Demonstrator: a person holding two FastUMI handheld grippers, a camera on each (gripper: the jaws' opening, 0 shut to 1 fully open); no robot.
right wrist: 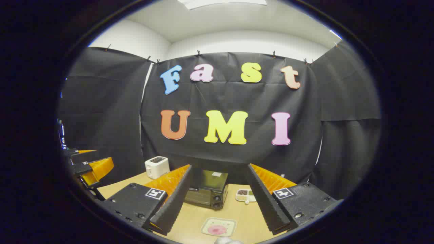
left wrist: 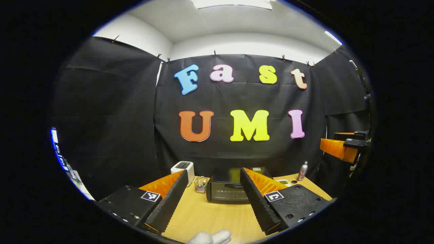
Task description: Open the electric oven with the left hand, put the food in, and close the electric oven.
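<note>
Oven (left wrist: 225, 191) sits shut toward the back of the wooden surface (left wrist: 217, 217), between a white toaster (left wrist: 183, 168) and a can (left wrist: 302, 171), with both the left gripper (left wrist: 212, 200) and right gripper (right wrist: 217, 200) released, jaws spread wide and held well short of it. Its door looks rigid and hinged, likely stiff, so the left gripper should probably take the handle bar along the door's top edge. Food on the small tray (right wrist: 218, 227) near the right gripper looks light and possibly soft, best taken by the tray's rim.
</note>
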